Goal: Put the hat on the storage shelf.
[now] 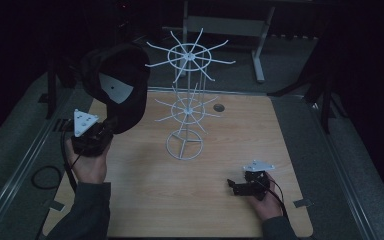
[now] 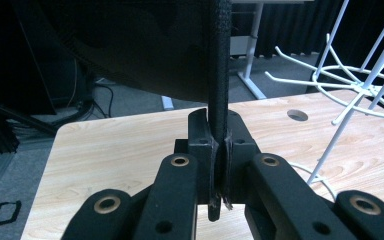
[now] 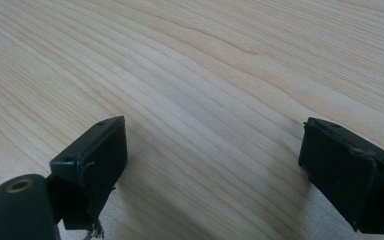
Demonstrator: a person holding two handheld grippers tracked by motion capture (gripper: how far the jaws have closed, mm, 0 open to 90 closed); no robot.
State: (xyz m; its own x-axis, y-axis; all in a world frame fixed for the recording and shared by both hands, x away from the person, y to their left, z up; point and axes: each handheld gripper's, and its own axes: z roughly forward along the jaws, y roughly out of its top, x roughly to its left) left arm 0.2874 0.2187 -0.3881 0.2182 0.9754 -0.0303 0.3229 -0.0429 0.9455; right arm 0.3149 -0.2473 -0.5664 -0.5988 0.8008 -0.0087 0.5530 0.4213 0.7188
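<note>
While the black fabric cap [image 1: 117, 85] is held aloft by its strap in the clenched left gripper [image 1: 100, 134], left of the white wire rack [image 1: 187, 107], the right gripper [image 1: 237, 187] is rested released on the wooden tabletop [image 1: 220, 150].

A lab or test room. Black curtains [image 2: 290, 30] ring 1 wooden table [image 1: 220, 200]. Grey carpet [image 1: 300, 65] covers the floor.

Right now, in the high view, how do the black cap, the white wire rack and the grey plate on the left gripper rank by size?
1. White wire rack, tallest and widest.
2. Black cap, though held nearer the camera, so somewhat flattered.
3. Grey plate on the left gripper, clearly smallest.
</note>
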